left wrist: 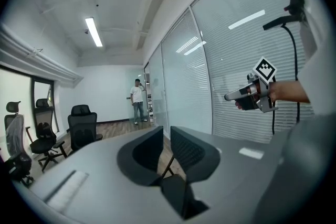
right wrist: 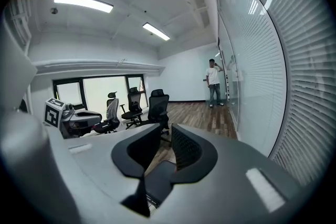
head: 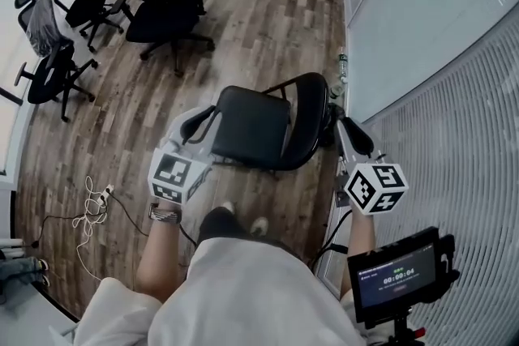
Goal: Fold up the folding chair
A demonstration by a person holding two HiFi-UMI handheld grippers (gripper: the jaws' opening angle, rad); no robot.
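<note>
Approach is judged in hand: the open folding chair (head: 251,126) is flanked by left gripper (left wrist: 166,131) and right gripper (right wrist: 166,130), both slightly spread and empty; a grip is needed next.

Folding chair (head: 251,126) sits between left tongs (head: 199,124) and right tongs (head: 354,135), seemingly apart.

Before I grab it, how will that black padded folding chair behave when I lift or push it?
The black padded folding chair stands open on a thin dark tube frame, so it is probably light and may tip if pushed high on the backrest. On the smooth wooden plank floor it will likely slide rather than stay put.
</note>
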